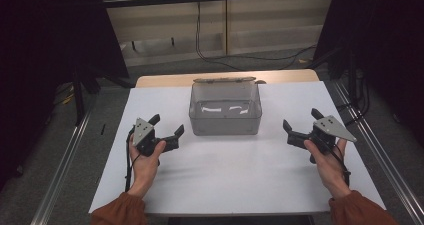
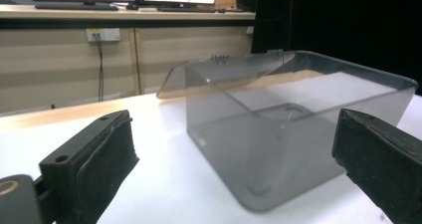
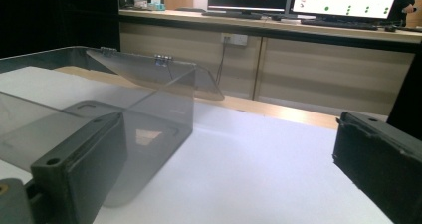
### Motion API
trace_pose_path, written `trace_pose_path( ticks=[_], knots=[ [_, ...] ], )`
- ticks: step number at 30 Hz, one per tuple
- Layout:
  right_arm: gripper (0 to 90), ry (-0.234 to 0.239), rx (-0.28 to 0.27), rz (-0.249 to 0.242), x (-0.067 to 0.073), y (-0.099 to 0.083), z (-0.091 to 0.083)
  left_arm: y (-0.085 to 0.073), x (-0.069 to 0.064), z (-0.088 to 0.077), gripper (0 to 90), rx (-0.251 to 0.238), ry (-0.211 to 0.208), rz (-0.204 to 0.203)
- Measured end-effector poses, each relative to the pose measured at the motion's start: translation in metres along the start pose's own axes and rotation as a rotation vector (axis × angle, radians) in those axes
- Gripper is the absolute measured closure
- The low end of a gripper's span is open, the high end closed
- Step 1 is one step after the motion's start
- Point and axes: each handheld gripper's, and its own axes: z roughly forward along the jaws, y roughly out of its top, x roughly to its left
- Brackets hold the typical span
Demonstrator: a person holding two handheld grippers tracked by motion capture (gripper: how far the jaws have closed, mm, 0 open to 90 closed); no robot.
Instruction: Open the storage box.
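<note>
One clear plastic box (image 1: 225,116) with hinged lid (image 1: 224,79) folded back, standing near the middle of the counter's (image 1: 225,180) far edge. Two tools on either side of it, well apart from its walls: left tool (image 1: 166,129) and right tool (image 1: 301,124), both with jaws spread wide, gripping nothing. Two hands, one per tool.
</note>
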Motion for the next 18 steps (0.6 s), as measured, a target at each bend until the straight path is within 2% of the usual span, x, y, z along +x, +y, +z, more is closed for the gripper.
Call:
trace_pose_path(
  ticks=[3, 5, 7, 9, 12, 14, 16, 18],
  knots=[
    [0.3, -0.005, 0.002, 0.017, -0.003, -0.006, -0.009, -0.004, -0.002, -0.009, 2.9, 0.005, 0.005, -0.001],
    [0.5, -0.01, 0.003, 0.024, -0.004, -0.009, -0.015, -0.008, -0.004, -0.015, 2.8, -0.019, -0.012, -0.04],
    [0.2, -0.009, 0.003, 0.025, -0.004, -0.012, -0.021, -0.009, -0.005, -0.021, 2.8, -0.009, 0.003, -0.04],
    [0.1, -0.007, 0.006, 0.031, -0.005, -0.014, -0.027, -0.009, -0.005, -0.029, 2.8, -0.017, 0.0, -0.028],
    [0.0, -0.019, 0.002, 0.046, -0.007, -0.017, -0.038, -0.011, -0.005, -0.04, 2.8, -0.014, 0.018, -0.009],
    [0.0, -0.026, 0.007, 0.036, -0.009, -0.02, -0.044, -0.014, -0.004, -0.048, 2.8, -0.01, 0.026, -0.017],
    [0.0, -0.026, 0.011, 0.042, -0.012, -0.023, -0.049, -0.017, -0.004, -0.055, 2.8, 0.008, 0.05, -0.014],
    [0.0, -0.039, 0.019, 0.039, -0.013, -0.025, -0.053, -0.018, -0.005, -0.063, 2.8, -0.017, 0.068, -0.03]
  ],
)
